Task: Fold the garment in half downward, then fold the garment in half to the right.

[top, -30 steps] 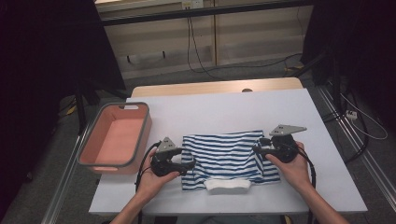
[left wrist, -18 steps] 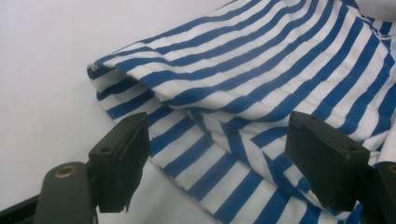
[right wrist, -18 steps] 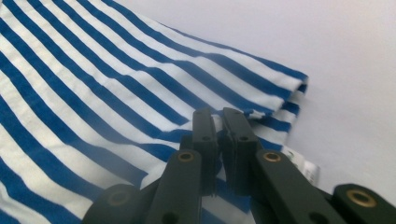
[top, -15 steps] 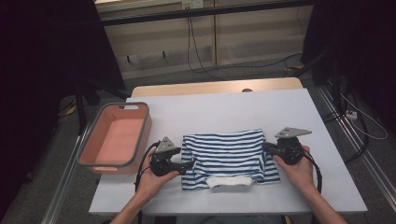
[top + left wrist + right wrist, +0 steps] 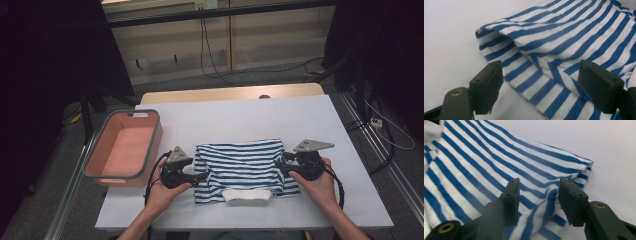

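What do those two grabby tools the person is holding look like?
The left gripper and right gripper are black, each topped with a grey three-cornered plate and trailing a black cable. Their fingers are chunky black blocks on arms with brass-coloured rivets.

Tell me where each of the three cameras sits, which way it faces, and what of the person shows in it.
High view: fixed above the person's side, looking forward and down on the white table, salmon-pink plastic bin and folded blue-and-white striped cloth; forearms, left gripper and right gripper show.
Left gripper view: rides the left gripper, looking along its open jaws over the cloth's folded edge.
Right gripper view: rides the right gripper; its jaws have just been opening, a raised fold of cloth between them.
Shared: all show the striped cloth and table.
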